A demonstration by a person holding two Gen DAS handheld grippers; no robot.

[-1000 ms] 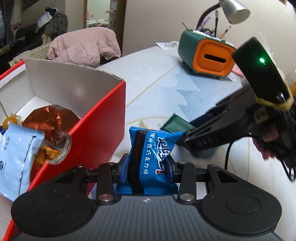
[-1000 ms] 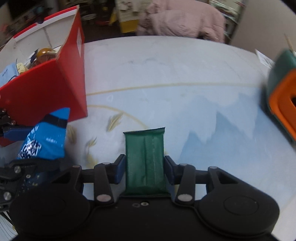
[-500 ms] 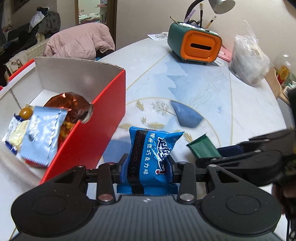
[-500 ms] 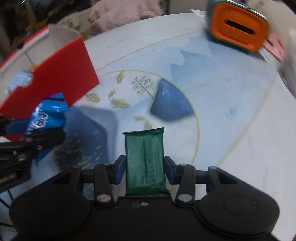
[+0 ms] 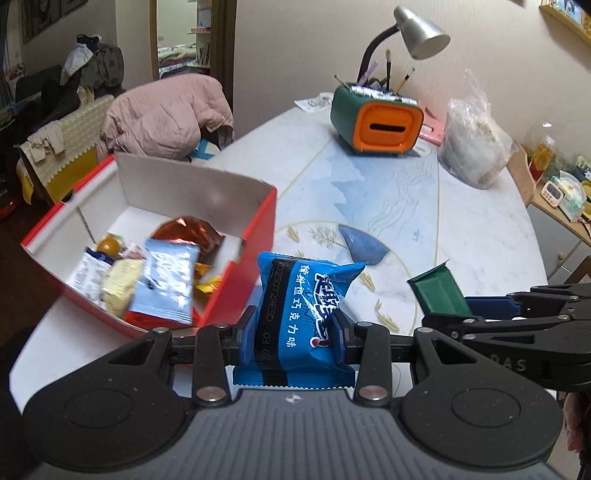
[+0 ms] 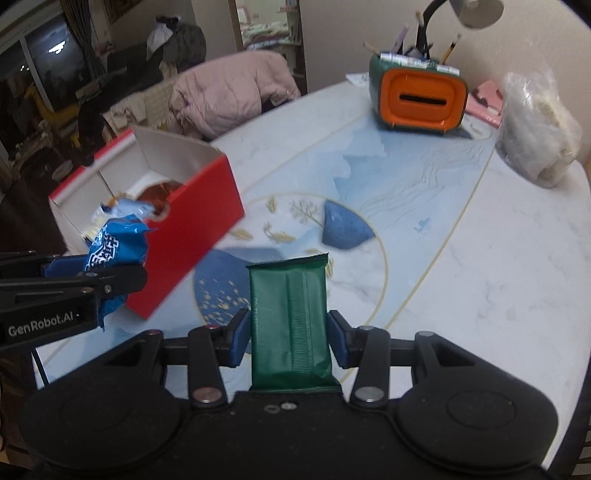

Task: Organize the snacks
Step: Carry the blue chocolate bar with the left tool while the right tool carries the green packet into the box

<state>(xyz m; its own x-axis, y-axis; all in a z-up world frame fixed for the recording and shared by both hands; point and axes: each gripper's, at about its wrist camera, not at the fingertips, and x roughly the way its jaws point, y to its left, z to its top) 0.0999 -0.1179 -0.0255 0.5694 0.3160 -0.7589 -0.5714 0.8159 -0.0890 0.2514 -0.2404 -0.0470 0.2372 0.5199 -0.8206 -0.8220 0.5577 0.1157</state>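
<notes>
The left claw (image 5: 295, 332) pinches a glossy blue plastic snack packet (image 5: 299, 314) printed with white characters, its blue pads pressing the packet's two sides so the packet stands upright between them, lifted clear of the counter (image 5: 480, 236). The right claw (image 6: 290, 338) grips a dark green foil-wrapped snack bar (image 6: 290, 325) the same way, the bar upright between its pads and raised above the counter. The two claws hang side by side, the right one just beside the left. To the left of the blue packet sits an open red cardboard box with a white inside (image 5: 240, 291), holding several wrapped snacks, among them a copper-foil packet (image 5: 188, 230) and a pale blue sachet (image 5: 166, 284). Farther back on the marble-patterned counter stand a green-and-orange holder with brushes (image 5: 376, 122), a grey desk lamp (image 5: 421, 31) and a clear plastic bag (image 5: 472, 147).
</notes>
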